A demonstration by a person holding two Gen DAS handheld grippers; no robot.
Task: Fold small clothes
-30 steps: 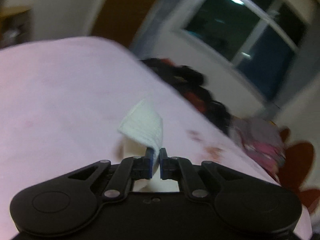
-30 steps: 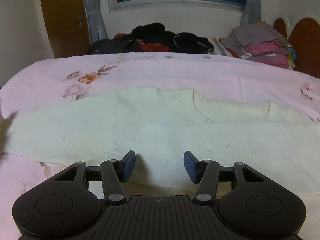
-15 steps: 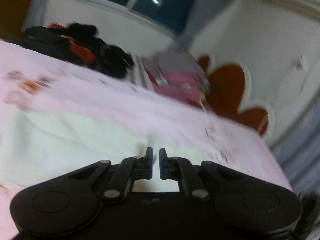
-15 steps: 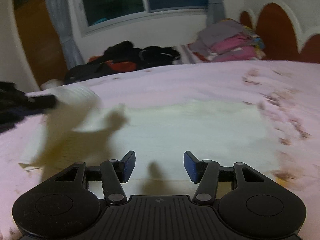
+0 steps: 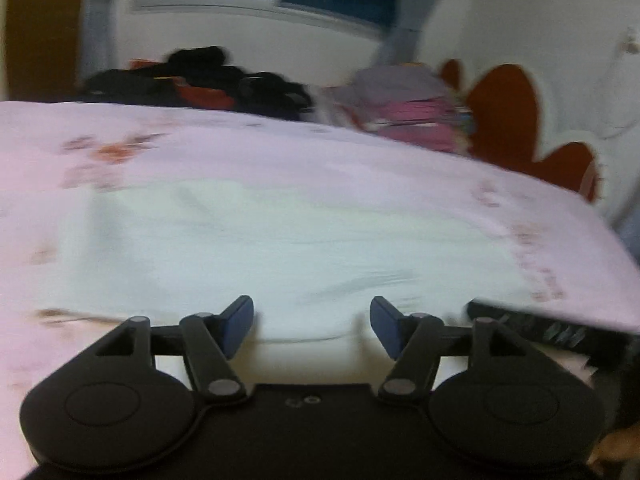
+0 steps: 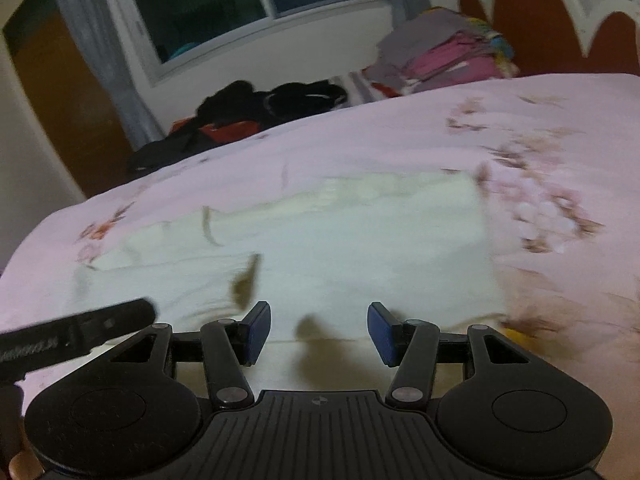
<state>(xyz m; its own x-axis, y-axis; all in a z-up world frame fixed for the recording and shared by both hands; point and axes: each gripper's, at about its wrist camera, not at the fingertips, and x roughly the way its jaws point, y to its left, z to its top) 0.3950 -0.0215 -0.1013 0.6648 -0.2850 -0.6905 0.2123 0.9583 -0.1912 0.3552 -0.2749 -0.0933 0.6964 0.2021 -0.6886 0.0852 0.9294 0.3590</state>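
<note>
A cream-white knitted garment (image 5: 280,248) lies flat on the pink flowered bedspread (image 5: 240,152), folded over itself. My left gripper (image 5: 312,326) hovers over its near edge; its jaws are opening and nothing is between them. In the right wrist view the same garment (image 6: 340,240) spreads ahead, with a folded layer on its left side. My right gripper (image 6: 316,332) stands open above the near edge, empty. Part of the other gripper (image 6: 76,332) shows at the left of the right wrist view, and at the right of the left wrist view as a dark bar (image 5: 548,328).
A heap of dark clothes (image 6: 256,108) lies at the far edge of the bed under the window. A stack of folded pink and grey clothes (image 6: 444,52) sits by the red-brown headboard (image 6: 536,20). Bedspread (image 6: 560,160) lies bare to the right of the garment.
My left gripper carried a corner of the garment across to the right, laid it down and let go; its jaws now stand apart. My right gripper swung to the right and stayed open.
</note>
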